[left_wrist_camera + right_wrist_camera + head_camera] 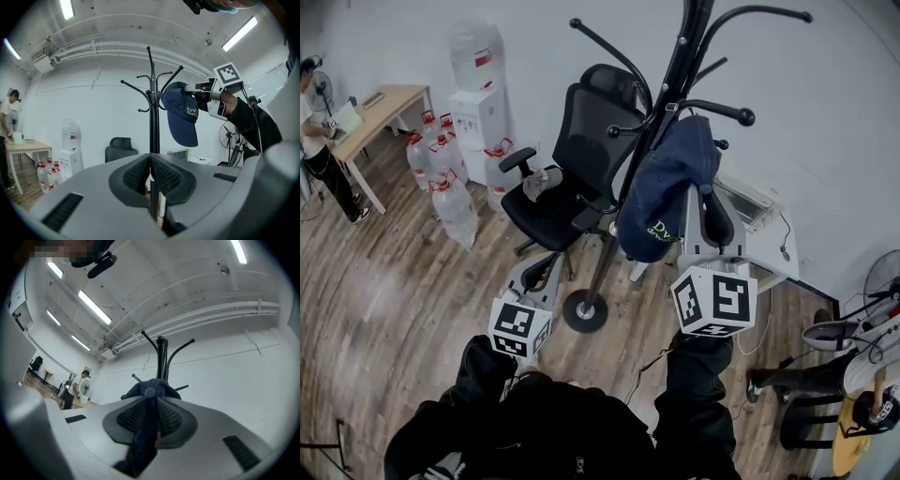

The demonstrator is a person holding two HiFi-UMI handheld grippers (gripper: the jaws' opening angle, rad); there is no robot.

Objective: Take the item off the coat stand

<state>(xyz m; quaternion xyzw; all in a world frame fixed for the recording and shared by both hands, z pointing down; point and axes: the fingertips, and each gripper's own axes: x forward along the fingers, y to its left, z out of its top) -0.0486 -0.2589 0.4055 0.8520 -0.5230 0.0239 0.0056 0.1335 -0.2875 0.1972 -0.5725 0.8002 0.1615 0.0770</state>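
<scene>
A navy cap (667, 187) hangs against the upper arms of the black coat stand (677, 70); whether it still rests on a hook I cannot tell. My right gripper (701, 208) reaches up from below and is shut on the cap. In the right gripper view, cap fabric (146, 437) is pinched in my right gripper (150, 420), with the crown button (150, 392) above and the stand (162, 357) behind. The left gripper view shows the cap (182, 117) beside the stand (151, 122). My left gripper (150, 172) is shut and empty, held low near the stand's base (585, 311).
A black office chair (581, 155) stands just left of the pole. Several water bottles (441, 173) and a dispenser (478, 103) line the back wall. A person (321, 141) is at a wooden desk (384, 105) far left. A white table (759, 225) and a fan (883, 274) are on the right.
</scene>
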